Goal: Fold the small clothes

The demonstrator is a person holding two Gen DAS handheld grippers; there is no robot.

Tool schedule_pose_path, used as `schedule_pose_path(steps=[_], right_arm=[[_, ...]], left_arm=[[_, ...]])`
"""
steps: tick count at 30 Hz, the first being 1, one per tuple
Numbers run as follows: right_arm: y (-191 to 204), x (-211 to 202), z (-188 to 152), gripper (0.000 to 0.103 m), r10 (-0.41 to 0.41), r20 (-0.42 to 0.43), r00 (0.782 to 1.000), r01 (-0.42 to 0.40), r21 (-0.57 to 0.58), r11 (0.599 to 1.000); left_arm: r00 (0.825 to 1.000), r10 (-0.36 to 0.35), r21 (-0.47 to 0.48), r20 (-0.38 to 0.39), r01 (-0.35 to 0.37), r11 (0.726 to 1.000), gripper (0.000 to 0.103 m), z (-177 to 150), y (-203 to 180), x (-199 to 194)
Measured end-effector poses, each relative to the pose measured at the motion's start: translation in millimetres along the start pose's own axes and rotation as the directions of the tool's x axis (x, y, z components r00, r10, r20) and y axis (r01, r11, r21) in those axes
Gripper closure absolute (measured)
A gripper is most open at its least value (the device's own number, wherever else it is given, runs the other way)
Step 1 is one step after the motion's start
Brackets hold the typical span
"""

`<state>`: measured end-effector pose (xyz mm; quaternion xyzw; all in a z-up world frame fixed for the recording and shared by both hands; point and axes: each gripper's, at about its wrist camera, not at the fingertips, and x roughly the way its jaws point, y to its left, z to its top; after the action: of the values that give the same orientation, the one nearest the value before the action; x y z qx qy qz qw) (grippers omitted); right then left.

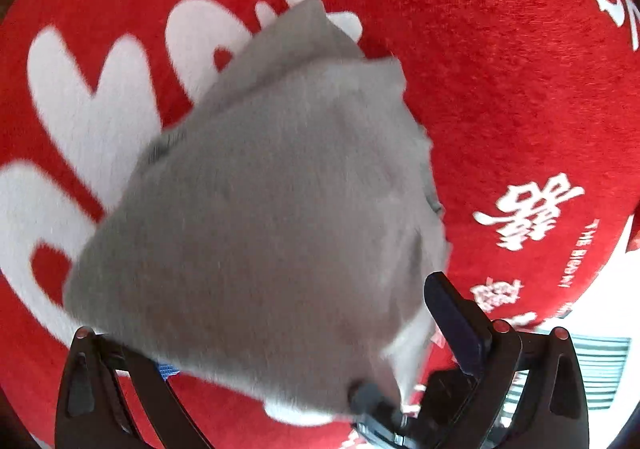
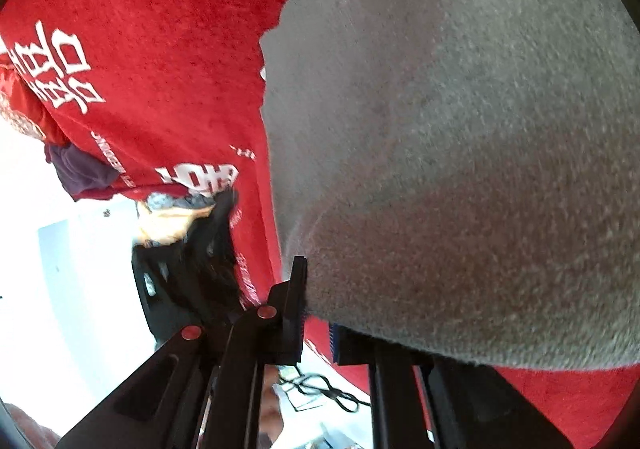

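the red plush cloth (image 1: 500,97) is showing large white block letters, white chinese characters and small print reading "the big", the rest unreadable. a grey fleecy small garment (image 1: 260,229) is lying folded over it, hiding part of the lettering. the left gripper (image 1: 276,333) is reaching forward with jaws spread wide, the garment draping between them. in the right wrist view the right gripper (image 2: 320,313) is sitting under the garment's (image 2: 460,149) edge; whether its jaws are clamping is unclear.
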<state>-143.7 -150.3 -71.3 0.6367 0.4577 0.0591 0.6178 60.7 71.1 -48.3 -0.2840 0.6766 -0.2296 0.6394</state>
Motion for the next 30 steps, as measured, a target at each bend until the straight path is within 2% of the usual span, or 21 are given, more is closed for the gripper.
schedule_pose_path(steps=[1,4,6,8,18,24,30], right_arm=[[-0.9,1.5,-0.7,0.093,-0.012,-0.012,1.000,0.012,-0.007,1.000],[-3.3,5.3,-3.2,0.093,-0.040,-0.041,0.998,0.039,-0.019,0.999],[-3.7,6.7,-2.8,0.093,-0.051,-0.054,0.997,0.050,-0.021,0.999],[-2.9,6.4,-1.2,0.093,-0.055,-0.063,0.997,0.054,-0.023,0.998],[-0.9,12.3,2.2,0.089,-0.132,-0.109,0.985,0.129,-0.033,0.991],[10.9,1.3,-3.2,0.088,-0.260,-0.143,0.955,0.241,-0.138,0.961],[31.5,-11.0,2.0,0.088,-0.357,-0.127,0.925,0.322,-0.230,0.918]], left_arm=[[1.000,0.020,0.011,0.017,-0.020,1.000,0.001,1.5,-3.2,-0.3],[0.994,0.101,0.059,0.045,-0.104,0.993,0.015,2.8,-9.2,-0.4],[0.985,0.163,0.110,0.062,-0.169,0.979,0.031,1.2,-13.5,0.2],[0.977,0.203,0.151,0.069,-0.211,0.966,0.035,-0.3,-16.2,0.3],[0.961,0.267,0.224,0.070,-0.276,0.935,0.036,-3.7,-21.3,2.0],[0.951,0.300,0.272,0.079,-0.310,0.911,0.036,-6.3,-25.4,2.6],[0.947,0.310,0.262,0.089,-0.323,0.910,0.036,-2.5,-21.5,-2.7]])
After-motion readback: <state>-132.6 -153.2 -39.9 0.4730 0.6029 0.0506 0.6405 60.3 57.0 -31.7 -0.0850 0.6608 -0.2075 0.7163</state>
